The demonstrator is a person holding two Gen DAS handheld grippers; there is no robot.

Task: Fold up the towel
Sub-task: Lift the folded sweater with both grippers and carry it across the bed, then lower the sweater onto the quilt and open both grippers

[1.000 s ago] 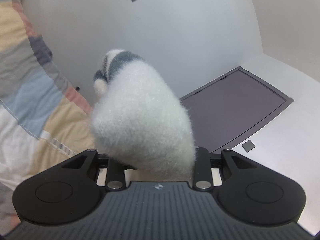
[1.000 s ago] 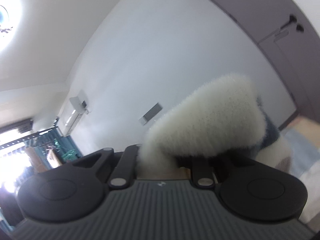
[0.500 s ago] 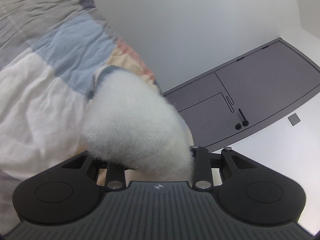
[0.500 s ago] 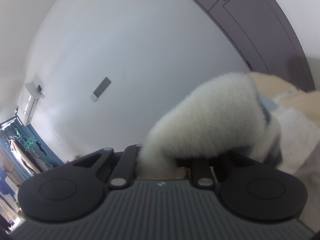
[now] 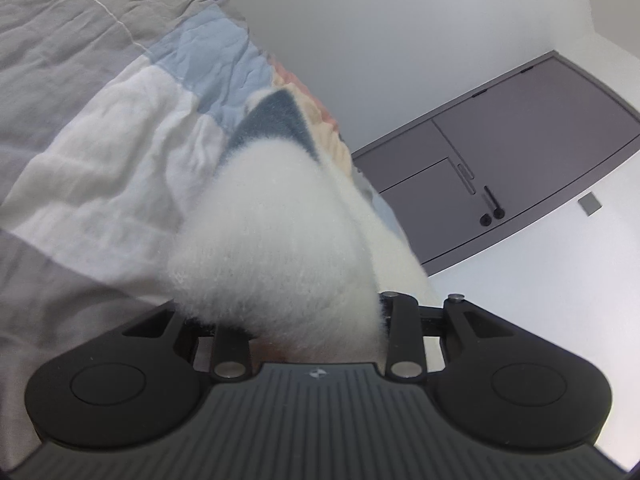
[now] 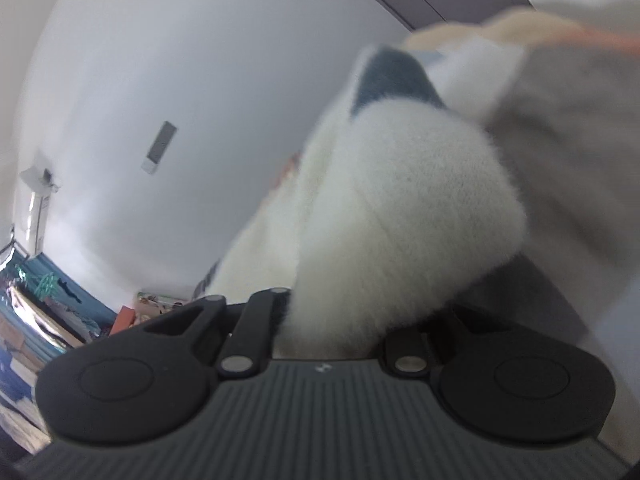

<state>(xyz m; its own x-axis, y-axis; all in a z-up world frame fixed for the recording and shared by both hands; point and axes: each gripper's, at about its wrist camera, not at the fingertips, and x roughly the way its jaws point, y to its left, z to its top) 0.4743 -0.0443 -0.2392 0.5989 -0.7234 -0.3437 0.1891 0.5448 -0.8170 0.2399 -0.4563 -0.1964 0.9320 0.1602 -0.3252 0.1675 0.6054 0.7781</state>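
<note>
The left hand-held gripper (image 5: 304,280) is clamped on a bunched corner of the fluffy white towel with a dark blue-grey stripe (image 5: 276,232), its jaws set narrow around the thick pile; the fingertips themselves are buried in the fleece. The towel billows straight ahead of this hand-held gripper, its striped end pointing away. Beyond and to the left of it lies a patchwork bed cover in grey, white, pale blue and peach (image 5: 92,92). To the right ahead stands a dark grey door (image 5: 520,148) in a white wall.

The right hand-held gripper (image 6: 360,280) likewise holds a thick wad of the same towel (image 6: 400,208), jaws nearly closed on it. The picture is blurred, so the bed cover (image 6: 568,152) appears only as a grey smear to the right, probably close beneath the towel.
</note>
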